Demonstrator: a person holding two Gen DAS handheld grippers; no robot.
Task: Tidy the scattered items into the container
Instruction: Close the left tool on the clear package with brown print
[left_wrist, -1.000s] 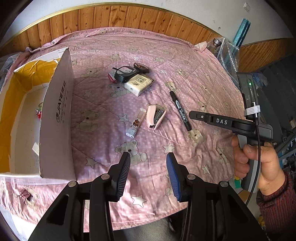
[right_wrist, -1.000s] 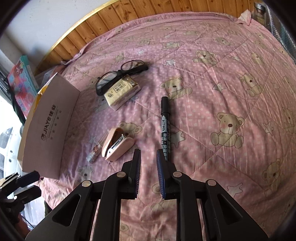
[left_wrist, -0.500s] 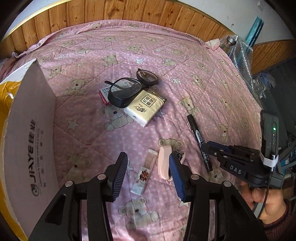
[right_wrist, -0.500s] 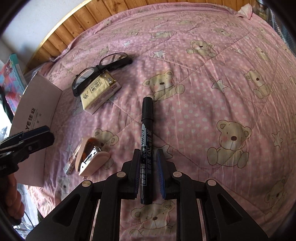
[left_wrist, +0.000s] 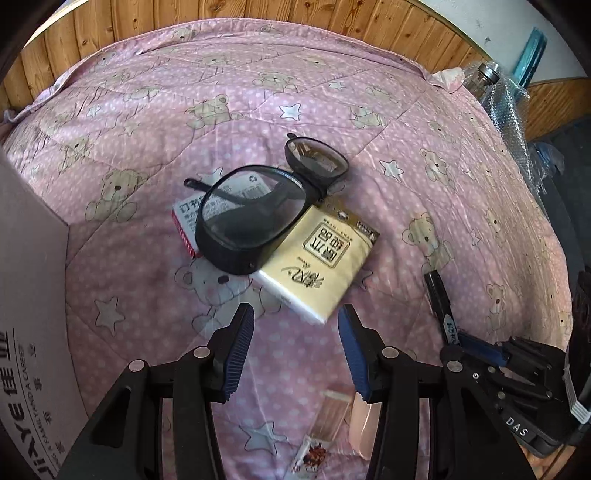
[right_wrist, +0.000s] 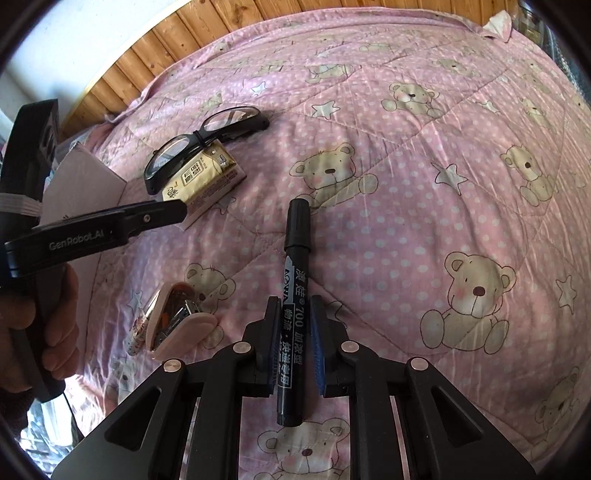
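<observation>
Right gripper (right_wrist: 293, 341): jaws nearly closed around the black marker (right_wrist: 293, 295), pads flanking the barrel at its printed label; whether they press it or leave a sliver of gap cannot be told
Black marker: lies flat on the pink bear-print quilt (right_wrist: 424, 184), cap end pointing away from the jaws, tail end running back under the gripper body
Left gripper (left_wrist: 295, 334): jaws wide apart, nothing held, hovering just short of the near corner of the tissue pack (left_wrist: 317, 262)
Tissue pack: cream-yellow packet flat on the quilt, taken here as the landmark; its near corner sits between the two blue pads (left_wrist: 240, 343)
Glasses (left_wrist: 255, 214): black frame, one lens resting on the far-left part of the tissue pack, the other lens beyond it
Red-edged small box (left_wrist: 186, 221): left of the tissue pack, partly under the glasses
Marker relative to pack: well to the right of the tissue pack in the left wrist view (left_wrist: 437, 299)
Pink stapler (right_wrist: 177, 319): nearer than the tissue pack, lying open on its side; partly hidden behind the left gripper's finger in the left view
Small clear sachet (left_wrist: 323, 432): just beside the stapler, nearer than the tissue pack
Cardboard box (left_wrist: 33, 314): container, printed flap standing left of the tissue pack, well apart from it
Hand (right_wrist: 44, 325): grips the left tool's handle, left of the stapler
</observation>
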